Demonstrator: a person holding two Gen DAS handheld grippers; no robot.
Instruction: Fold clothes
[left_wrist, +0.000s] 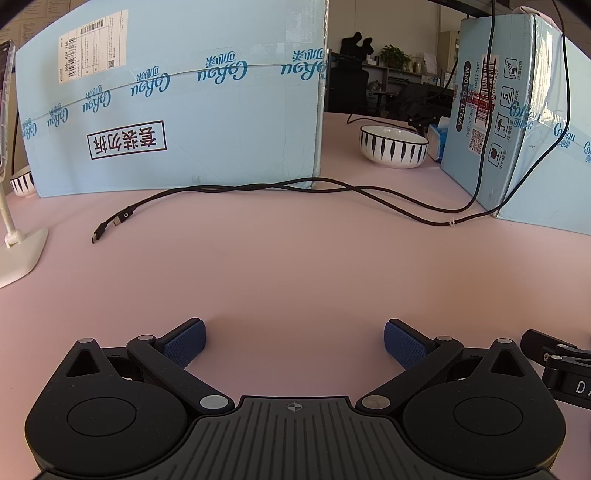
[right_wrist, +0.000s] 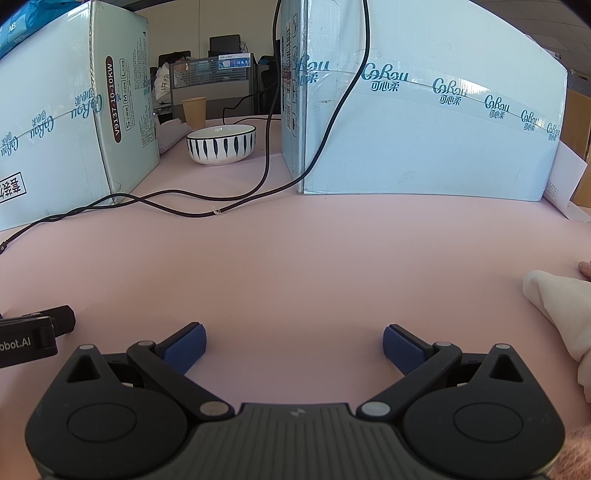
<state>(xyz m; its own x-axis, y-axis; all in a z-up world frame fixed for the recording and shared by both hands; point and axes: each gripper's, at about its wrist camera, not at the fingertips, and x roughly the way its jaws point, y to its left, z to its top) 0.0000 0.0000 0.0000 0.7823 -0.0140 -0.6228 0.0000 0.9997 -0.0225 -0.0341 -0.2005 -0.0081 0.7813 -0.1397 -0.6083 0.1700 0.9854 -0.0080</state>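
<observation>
The left gripper (left_wrist: 294, 341) has its jaws released and spread wide, nothing between the blue pads (left_wrist: 184, 341), and it sits low over the bare pink surface (left_wrist: 295, 266). The right gripper (right_wrist: 294, 343) is the same: jaws released, blue pads (right_wrist: 402, 347) wide apart, only pink surface between them. Each gripper shows as a black edge at the near corner of the other's view, so the two are side by side.

The clothes are well off to the right. In the right wrist view a cream-white garment (right_wrist: 557, 306) lies bunched at the right edge of the surface, right of the right gripper and apart from its jaws, with a bit of pink fabric (right_wrist: 585, 267) just beyond it. How much more of it there is cannot be seen.

Farther out, a black cable (left_wrist: 258, 188) runs across the middle of the surface, its plug ends (left_wrist: 110, 225) lying on the left. Behind it stand two pale blue cardboard boxes, the large box (left_wrist: 184, 103) on the far left and the second box (left_wrist: 517, 147) on the far right. In the gap between them sits a white bowl with dark leaf marks (left_wrist: 393, 147); a paper cup (right_wrist: 194, 110) stands beyond it. A white stand base (left_wrist: 22, 254) rests at the left edge.
</observation>
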